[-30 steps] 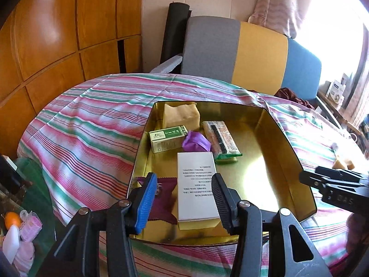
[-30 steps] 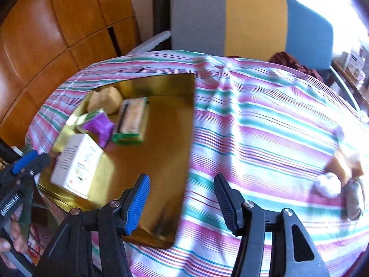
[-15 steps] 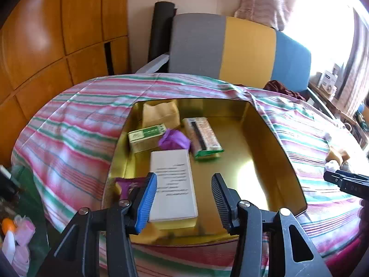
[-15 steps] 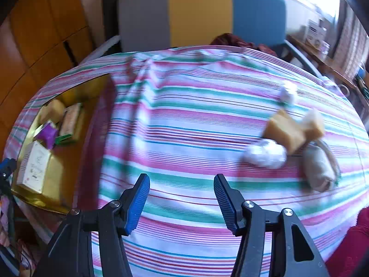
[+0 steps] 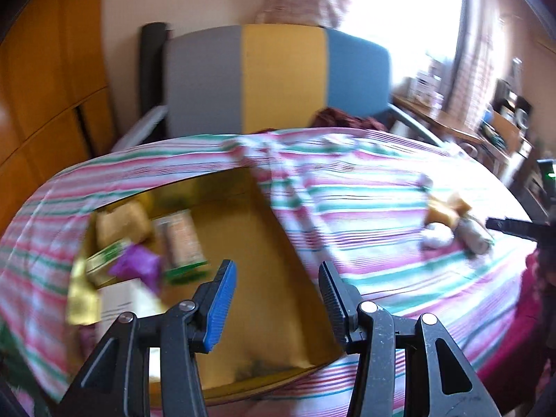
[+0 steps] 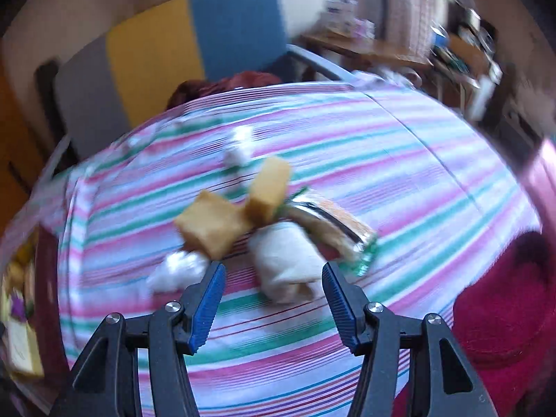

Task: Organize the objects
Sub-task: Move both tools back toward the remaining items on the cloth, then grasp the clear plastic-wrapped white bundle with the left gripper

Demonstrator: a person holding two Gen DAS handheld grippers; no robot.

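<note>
A gold tray (image 5: 264, 243) sits on the striped tablecloth and holds several packets, among them a purple one (image 5: 137, 266) and a green-edged snack bar (image 5: 179, 239). My left gripper (image 5: 276, 299) is open and empty above the tray's near right part. My right gripper (image 6: 272, 300) is open and empty, just short of a loose cluster on the cloth: a white roll (image 6: 285, 260), two tan blocks (image 6: 212, 226), a white wad (image 6: 177, 271) and a clear-wrapped snack bar (image 6: 337, 226). The cluster also shows in the left wrist view (image 5: 451, 222). Both views are blurred.
A grey, yellow and blue chair back (image 5: 271, 76) stands behind the table. A red cloth or sleeve (image 6: 510, 299) lies at the right edge. Shelves and clutter (image 5: 500, 111) stand by the bright window at the far right.
Both grippers have swung to the right. The right one has left the tray and closed in on the loose cluster. The left one now looks across the tray's right side.
</note>
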